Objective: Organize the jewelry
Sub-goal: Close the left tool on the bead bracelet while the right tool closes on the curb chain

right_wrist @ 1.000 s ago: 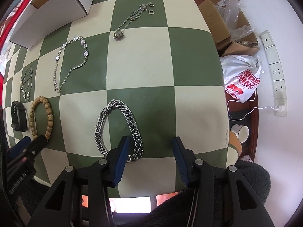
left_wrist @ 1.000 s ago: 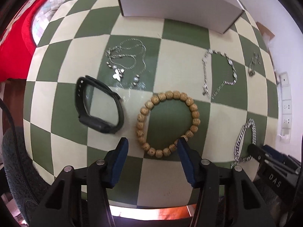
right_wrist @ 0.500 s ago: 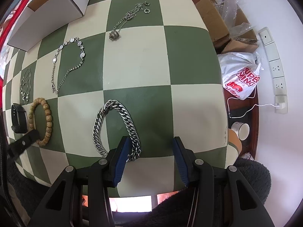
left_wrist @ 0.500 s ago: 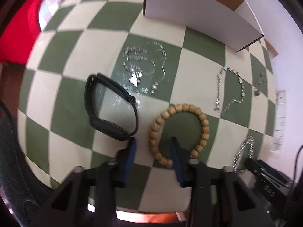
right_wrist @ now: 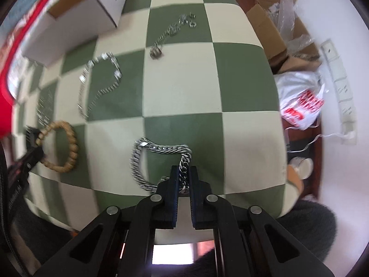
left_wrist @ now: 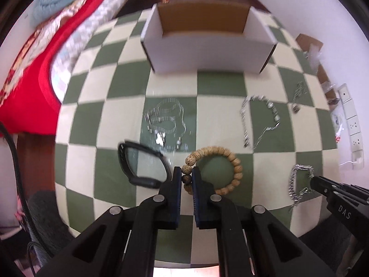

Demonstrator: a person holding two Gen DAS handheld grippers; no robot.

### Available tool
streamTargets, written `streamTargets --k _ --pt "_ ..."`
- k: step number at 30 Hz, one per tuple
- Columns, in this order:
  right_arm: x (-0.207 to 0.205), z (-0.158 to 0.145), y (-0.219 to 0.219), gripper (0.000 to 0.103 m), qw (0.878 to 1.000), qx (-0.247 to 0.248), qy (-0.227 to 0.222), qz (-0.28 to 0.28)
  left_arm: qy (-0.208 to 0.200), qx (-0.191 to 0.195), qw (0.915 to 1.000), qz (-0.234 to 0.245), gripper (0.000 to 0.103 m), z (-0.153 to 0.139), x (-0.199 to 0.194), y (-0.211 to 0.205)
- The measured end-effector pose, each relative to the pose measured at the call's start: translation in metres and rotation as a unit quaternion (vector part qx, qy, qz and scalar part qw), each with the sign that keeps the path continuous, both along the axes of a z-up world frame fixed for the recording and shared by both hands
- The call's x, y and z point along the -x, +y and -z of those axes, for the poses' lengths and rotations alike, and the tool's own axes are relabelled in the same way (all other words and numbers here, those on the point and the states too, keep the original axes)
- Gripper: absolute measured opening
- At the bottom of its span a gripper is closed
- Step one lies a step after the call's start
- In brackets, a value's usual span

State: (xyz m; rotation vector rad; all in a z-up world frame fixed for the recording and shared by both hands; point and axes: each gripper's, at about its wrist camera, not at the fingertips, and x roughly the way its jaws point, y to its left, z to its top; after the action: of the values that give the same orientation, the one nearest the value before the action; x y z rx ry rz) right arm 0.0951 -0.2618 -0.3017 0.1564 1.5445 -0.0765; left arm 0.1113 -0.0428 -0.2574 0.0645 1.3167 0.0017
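Note:
My left gripper [left_wrist: 186, 173] is shut on the wooden bead bracelet [left_wrist: 235, 166], pinching its left side. My right gripper [right_wrist: 183, 170] is shut on the heavy silver chain bracelet [right_wrist: 143, 161], pinching its right side. An open white cardboard box [left_wrist: 207, 43] stands at the back of the checkered table. A black wristband [left_wrist: 140, 166] lies left of the beads. A thin silver necklace [left_wrist: 166, 120] lies behind it. A silver link bracelet [left_wrist: 260, 120] and a small chain with a ring [right_wrist: 170, 34] lie further right.
The green and cream checkered table [right_wrist: 184, 87] ends just below both grippers. A red quilt [left_wrist: 34, 64] lies to the left. Cardboard boxes [right_wrist: 272, 23], a white plastic bag [right_wrist: 302, 101] and wall sockets [right_wrist: 339, 78] are off the right edge.
Both grippers have closed: the left on the bead bracelet, the right on the silver chain bracelet. Both have moved forward, and the chain bracelet's shape has shifted.

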Motion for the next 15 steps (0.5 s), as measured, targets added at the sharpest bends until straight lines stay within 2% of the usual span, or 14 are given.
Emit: streamTargets --k 3,15 --pt "-0.001 -0.017 0.002 0.008 0.999 -0.025 -0.026 0.009 -0.016 0.011 0.9998 0.01 0.006 -0.028 -0.011 0.002" --pt "-0.035 -0.111 0.026 0.008 0.991 -0.044 -0.122 -0.021 -0.086 0.055 0.9943 0.031 0.006 -0.113 -0.056 -0.008"
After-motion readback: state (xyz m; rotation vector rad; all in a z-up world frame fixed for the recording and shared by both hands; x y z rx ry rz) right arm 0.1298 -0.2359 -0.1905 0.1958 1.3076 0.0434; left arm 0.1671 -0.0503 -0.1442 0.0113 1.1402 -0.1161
